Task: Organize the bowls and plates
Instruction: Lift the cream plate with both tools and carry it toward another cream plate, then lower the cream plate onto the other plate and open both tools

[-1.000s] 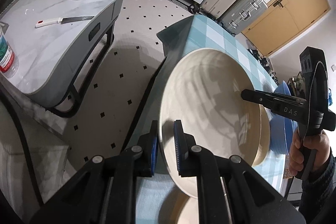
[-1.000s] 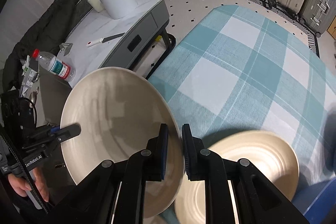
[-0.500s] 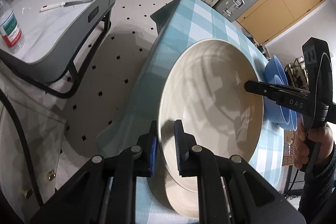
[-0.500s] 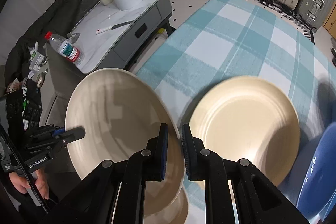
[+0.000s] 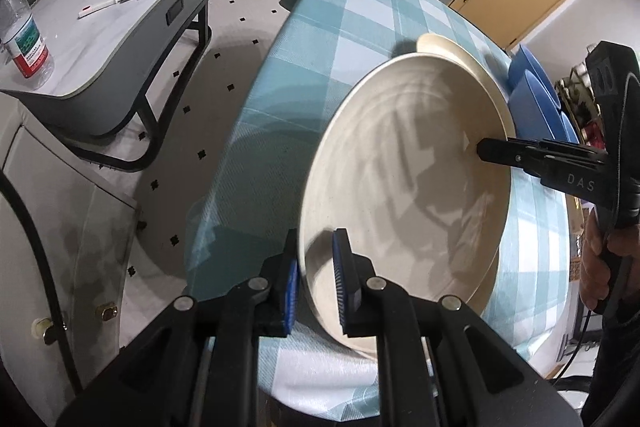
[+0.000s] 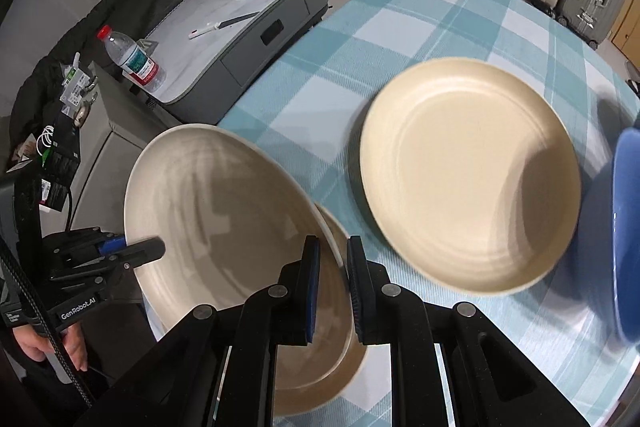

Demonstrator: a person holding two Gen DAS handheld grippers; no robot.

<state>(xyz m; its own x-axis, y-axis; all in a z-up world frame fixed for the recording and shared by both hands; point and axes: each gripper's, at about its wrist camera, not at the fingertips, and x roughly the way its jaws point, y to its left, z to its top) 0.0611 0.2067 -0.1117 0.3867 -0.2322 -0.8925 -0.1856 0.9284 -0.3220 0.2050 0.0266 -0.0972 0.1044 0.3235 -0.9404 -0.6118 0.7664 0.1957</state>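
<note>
Plate [image 5: 404, 163] rim between both grippers' fingers [image 5: 343, 283]

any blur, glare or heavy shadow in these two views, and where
Left wrist view: the held plate carries streaky overlapping shadows, its rim slightly smeared; strong fisheye bending at the table edge. Right wrist view: the blue bowl at the right edge is motion-blurred; a dark shadow falls across the cream plate on the table. No strong glare in either.

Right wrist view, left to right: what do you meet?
Left tool → water bottle → held cream plate → right tool → cream plate on the table → blue bowl.
</note>
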